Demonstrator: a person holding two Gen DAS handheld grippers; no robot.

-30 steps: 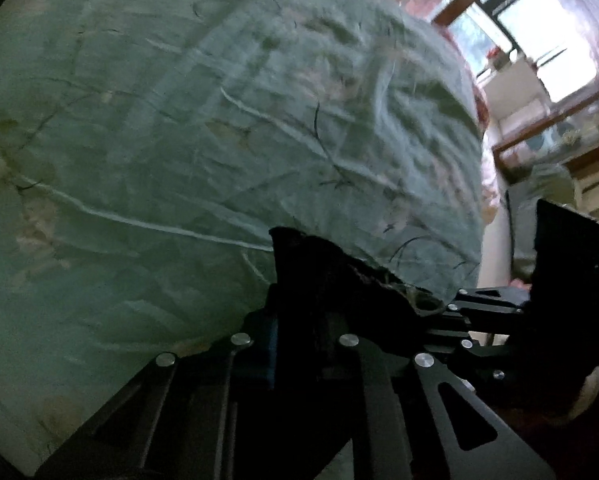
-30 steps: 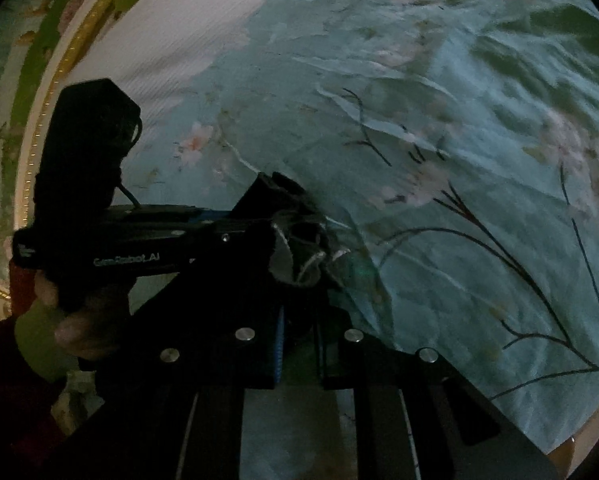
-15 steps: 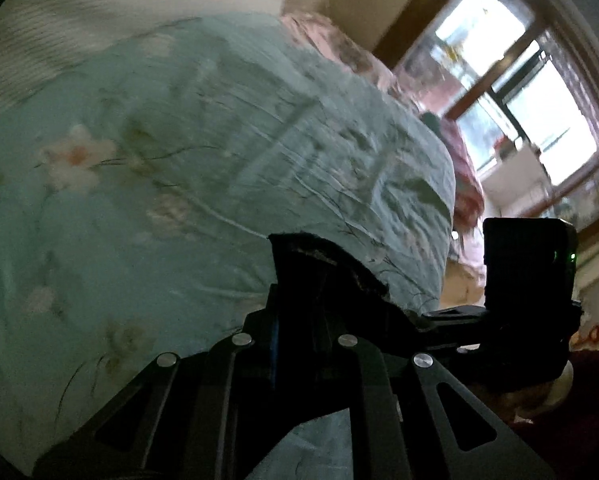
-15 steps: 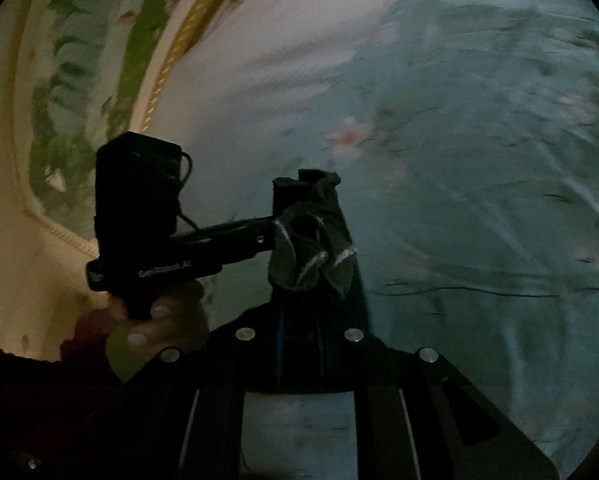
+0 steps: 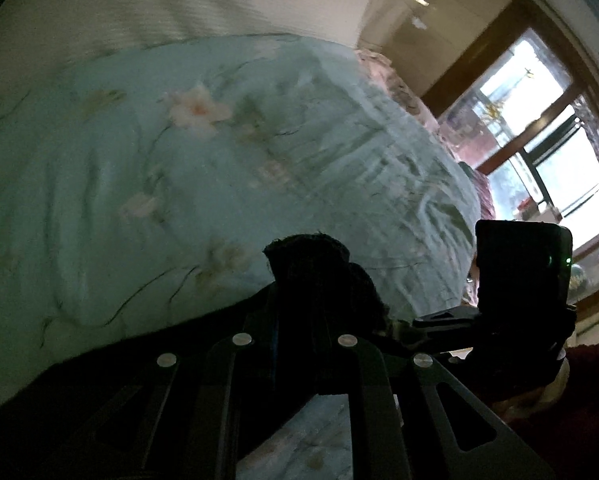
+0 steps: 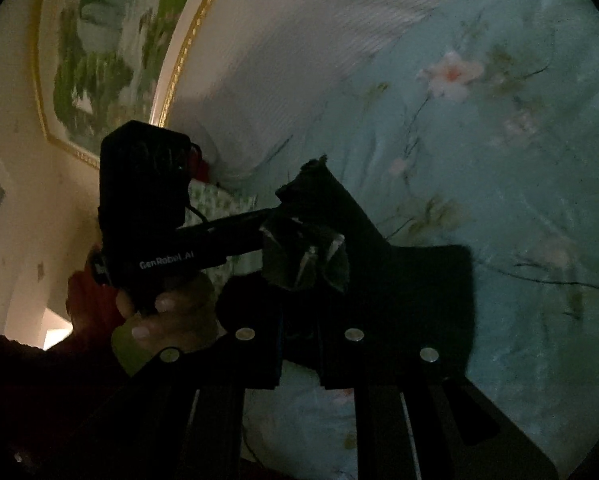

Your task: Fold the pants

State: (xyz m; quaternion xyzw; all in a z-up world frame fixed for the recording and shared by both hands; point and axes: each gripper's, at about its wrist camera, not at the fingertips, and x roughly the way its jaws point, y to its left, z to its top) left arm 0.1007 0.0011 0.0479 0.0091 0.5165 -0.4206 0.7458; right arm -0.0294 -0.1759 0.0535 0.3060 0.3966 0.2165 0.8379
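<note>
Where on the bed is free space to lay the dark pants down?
The floral bedspread is bare from the white headboard down to the grippers. It is crowded only near the left gripper and right gripper, both clamping the dark pants.

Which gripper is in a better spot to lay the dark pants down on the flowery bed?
Neither, probably: the left gripper and right gripper each pinch an edge of the dark pants above the green flowered bedspread.
</note>
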